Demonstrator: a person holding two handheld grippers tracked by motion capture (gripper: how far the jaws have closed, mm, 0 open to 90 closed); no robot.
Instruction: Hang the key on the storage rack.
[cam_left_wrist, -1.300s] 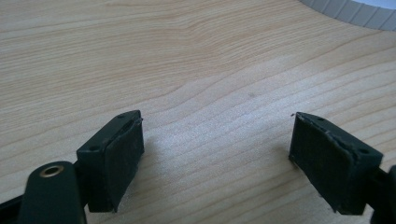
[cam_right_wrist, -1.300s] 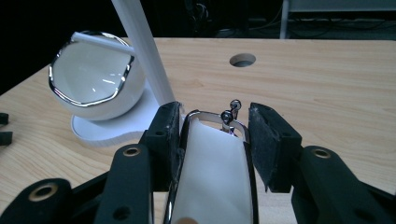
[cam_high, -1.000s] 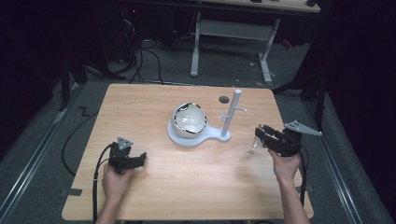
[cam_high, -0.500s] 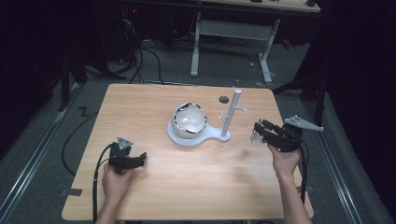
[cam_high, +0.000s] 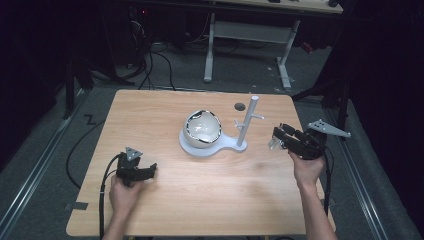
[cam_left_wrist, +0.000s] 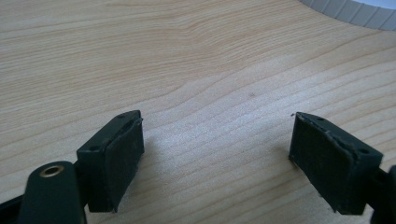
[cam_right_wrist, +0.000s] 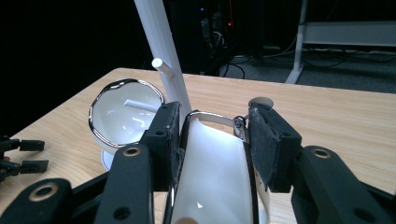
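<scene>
The right tool (cam_high: 278, 138) grips a white cup (cam_right_wrist: 212, 172) between its jaws, with the stand (cam_high: 247, 122) just ahead. The step is carrying; next, I judge, comes hanging the cup on a peg (cam_right_wrist: 161, 65). The left tool (cam_high: 148, 171) rests open on the desk (cam_high: 225, 200).

cup (cam_right_wrist: 212, 177): lower part cut off at 6 o'clock edge, sides hidden behind pads | stand post (cam_right_wrist: 161, 51): top cut off at 12 o'clock | white base (cam_left_wrist: 355, 10): cut off at 1 o'clock corner | held cup in high view: too small to tell
</scene>
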